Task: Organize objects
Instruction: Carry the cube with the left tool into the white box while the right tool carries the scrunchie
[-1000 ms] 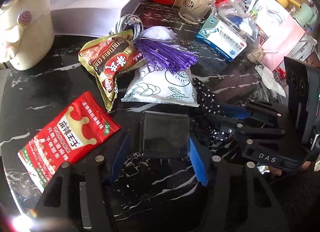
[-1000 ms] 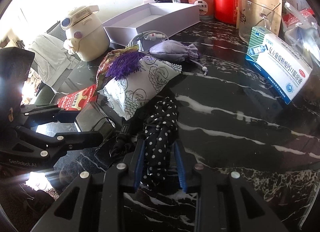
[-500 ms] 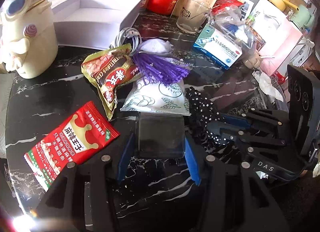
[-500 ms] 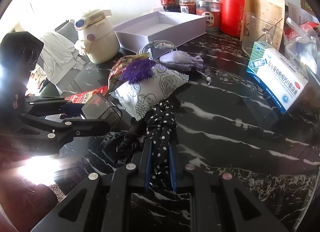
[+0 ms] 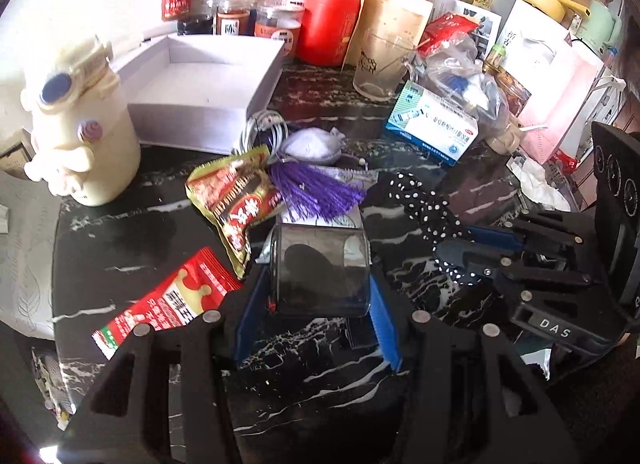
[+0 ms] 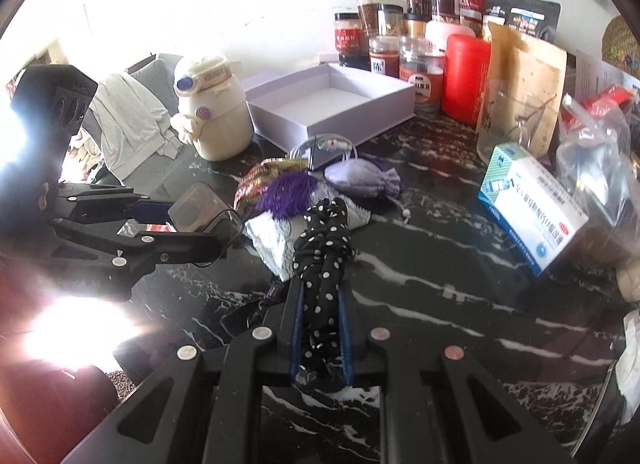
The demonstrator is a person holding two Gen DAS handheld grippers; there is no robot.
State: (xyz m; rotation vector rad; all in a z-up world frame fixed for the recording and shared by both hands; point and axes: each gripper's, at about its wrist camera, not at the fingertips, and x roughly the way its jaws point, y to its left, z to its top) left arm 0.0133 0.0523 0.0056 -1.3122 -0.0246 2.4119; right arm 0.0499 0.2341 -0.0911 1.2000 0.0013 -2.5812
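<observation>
While left gripper (image 5: 320, 292) clamps smoky case (image 5: 320, 268), right gripper (image 6: 322, 328) clamps polka-dot cloth (image 6: 324, 248).

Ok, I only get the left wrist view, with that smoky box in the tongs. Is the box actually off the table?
Observer: Yes. Side-on from the right wrist view, the left tongs hold the smoky box tilted and clear of the tabletop.
Operator: And the spotty cloth?
Observer: The right tongs are shut on the polka-dot cloth, pinched lengthwise between both blue pads.
Operator: Anything behind the cream jar?
Observer: A grey chair with a pale cloth draped over it.
</observation>
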